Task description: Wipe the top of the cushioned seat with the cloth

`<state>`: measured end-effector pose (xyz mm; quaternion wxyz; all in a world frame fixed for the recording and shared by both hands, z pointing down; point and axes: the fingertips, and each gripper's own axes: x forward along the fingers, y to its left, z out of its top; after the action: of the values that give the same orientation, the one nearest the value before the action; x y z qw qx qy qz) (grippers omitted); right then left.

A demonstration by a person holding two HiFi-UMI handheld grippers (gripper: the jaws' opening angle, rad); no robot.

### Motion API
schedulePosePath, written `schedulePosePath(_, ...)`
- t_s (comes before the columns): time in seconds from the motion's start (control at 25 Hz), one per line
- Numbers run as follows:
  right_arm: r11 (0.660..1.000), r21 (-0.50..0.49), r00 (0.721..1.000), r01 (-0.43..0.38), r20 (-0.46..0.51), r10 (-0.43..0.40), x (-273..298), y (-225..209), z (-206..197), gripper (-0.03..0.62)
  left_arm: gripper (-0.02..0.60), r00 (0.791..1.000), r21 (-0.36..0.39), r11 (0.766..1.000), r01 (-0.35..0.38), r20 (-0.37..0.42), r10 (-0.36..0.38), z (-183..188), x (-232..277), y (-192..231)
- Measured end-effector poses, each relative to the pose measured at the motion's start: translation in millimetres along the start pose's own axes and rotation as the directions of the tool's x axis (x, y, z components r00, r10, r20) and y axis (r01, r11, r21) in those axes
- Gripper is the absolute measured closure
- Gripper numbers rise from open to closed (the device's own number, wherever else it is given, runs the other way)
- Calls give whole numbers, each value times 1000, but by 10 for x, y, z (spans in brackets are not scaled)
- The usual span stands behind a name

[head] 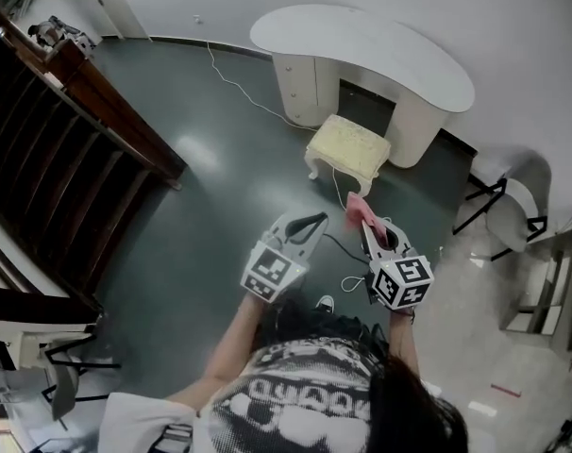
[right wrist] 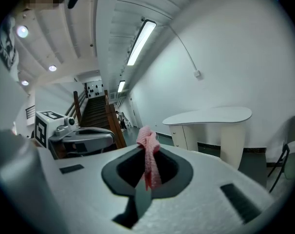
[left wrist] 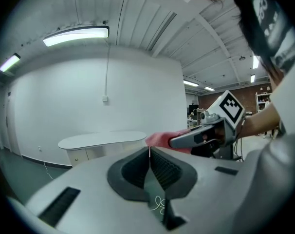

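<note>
Carrying stage, by the look of it: cloth in hand, no wiping begun.

Right tongs [head: 366, 226]: clamped shut on the pink cloth [head: 358, 209], a bunched fold pinched between the jaws and a loose tuft poking out past the tips. Left tongs [head: 314, 220]: jaws closed together on nothing, held just beside the right pair at about the same height.

Cushioned seat [head: 348, 149]: on the floor [head: 220, 206], tucked against the front edge of the curved white desk [head: 361, 45], pale top bare. Well apart from both tongs, ahead of them and lower; cloth not touching it anywhere.

Next, probably: step in toward the seat, tip the right tongs downward, bring the loose tuft flat onto the near edge of the cushion, then draw across to the far edge. Worth keeping the pinch firm, given how little cloth sits between the jaws.
</note>
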<state>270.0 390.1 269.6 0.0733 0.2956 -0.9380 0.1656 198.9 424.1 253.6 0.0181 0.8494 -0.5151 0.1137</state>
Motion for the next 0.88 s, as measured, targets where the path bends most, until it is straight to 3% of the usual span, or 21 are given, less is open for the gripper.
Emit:
schedulePosePath(0.52,999,37,1000,-16,-22,16,436,-48,-34,585,575,999,-5,1000,-6,-38,6,-131,31,335)
schedulePosePath(0.88,997,49,998,53,-47,-51,1394,-168,99,585,575,998,-17,999,50,-26,-50,-272,323,1315)
